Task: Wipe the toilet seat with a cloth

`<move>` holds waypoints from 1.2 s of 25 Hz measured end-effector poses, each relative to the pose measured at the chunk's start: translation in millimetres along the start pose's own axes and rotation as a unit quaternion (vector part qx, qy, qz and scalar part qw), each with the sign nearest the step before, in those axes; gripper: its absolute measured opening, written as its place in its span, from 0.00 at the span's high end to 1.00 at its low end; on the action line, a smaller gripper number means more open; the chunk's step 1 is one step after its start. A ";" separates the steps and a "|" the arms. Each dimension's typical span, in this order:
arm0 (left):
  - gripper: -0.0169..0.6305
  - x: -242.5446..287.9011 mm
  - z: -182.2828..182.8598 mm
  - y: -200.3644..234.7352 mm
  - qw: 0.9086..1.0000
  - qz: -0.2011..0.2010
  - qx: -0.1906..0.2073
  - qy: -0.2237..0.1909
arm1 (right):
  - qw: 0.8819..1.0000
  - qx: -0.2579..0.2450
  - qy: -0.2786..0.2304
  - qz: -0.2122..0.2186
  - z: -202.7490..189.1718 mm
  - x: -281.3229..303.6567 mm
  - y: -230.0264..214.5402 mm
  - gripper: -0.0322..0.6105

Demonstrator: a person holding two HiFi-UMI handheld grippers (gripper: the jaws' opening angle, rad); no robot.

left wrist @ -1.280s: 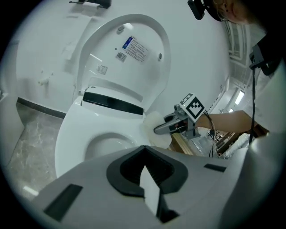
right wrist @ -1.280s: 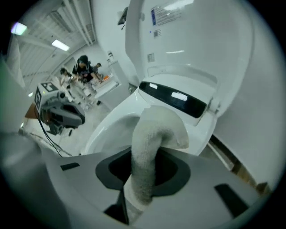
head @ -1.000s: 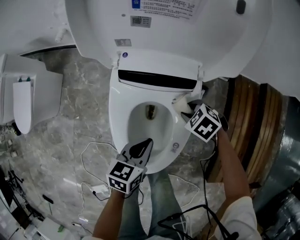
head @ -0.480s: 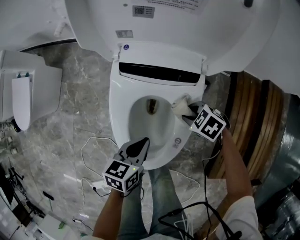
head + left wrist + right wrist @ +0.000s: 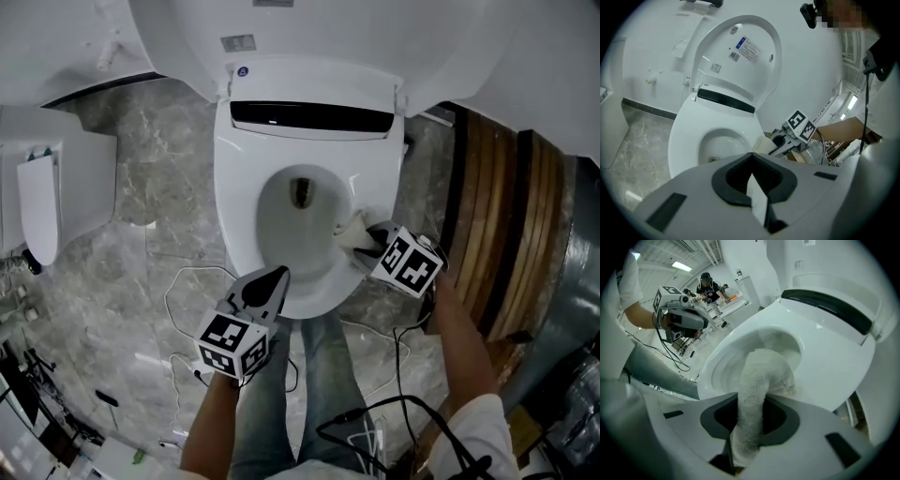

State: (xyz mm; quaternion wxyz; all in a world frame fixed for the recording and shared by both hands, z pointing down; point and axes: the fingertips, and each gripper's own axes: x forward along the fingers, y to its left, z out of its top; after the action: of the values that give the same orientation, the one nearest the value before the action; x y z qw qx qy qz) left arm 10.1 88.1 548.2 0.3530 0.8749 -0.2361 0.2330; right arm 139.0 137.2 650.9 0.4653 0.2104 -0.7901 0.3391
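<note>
The toilet seat (image 5: pixel 234 220) is seen at frame centre, its lid (image 5: pixel 309 23) raised at the top edge. Open marble floor (image 5: pixel 159 187) is seen at the left. The right gripper (image 5: pixel 368 242) is angled steeply down at the seat's right rim, jaws clamped on the white cloth (image 5: pixel 352 228), which lies on that rim. The left gripper (image 5: pixel 272 278) is held at the seat's lower edge, jaws closed on nothing.

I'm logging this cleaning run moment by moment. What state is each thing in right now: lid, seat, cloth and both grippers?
toilet lid: raised, leaning back.
toilet seat: down on the bowl.
cloth: pinched by the right gripper, its free end resting on the seat.
right gripper: shut on the cloth.
left gripper: shut, with nothing between its jaws.
</note>
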 end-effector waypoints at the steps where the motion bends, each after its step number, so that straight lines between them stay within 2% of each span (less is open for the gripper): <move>1: 0.96 -3.7 -2.5 1.7 1.000 0.000 0.004 0.002 | 1.000 0.001 0.000 0.002 -1.4 2.9 8.1 0.79; 14: 0.96 -59.1 -61.8 9.6 0.999 -0.014 0.025 0.020 | 1.000 0.013 -0.009 0.024 -11.6 45.5 113.9 0.79; 19: 0.96 -82.8 -76.2 22.0 1.000 -0.006 0.022 0.018 | 0.999 0.010 -0.010 0.038 0.0 61.5 143.7 0.79; 24: 0.96 -99.1 -80.1 31.4 1.000 0.003 0.010 0.003 | 0.998 -0.021 0.002 0.052 14.6 76.9 166.5 0.79; 30: 0.96 -116.8 -82.4 51.3 1.000 0.017 -0.012 -0.015 | 0.997 -0.035 -0.001 0.072 49.1 96.1 183.5 0.79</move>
State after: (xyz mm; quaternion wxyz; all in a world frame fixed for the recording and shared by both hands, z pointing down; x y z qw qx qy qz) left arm -130.4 144.3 560.1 0.3559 0.8699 -0.2586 0.2230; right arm -55.0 224.7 656.3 0.4462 0.1370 -0.8149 0.3436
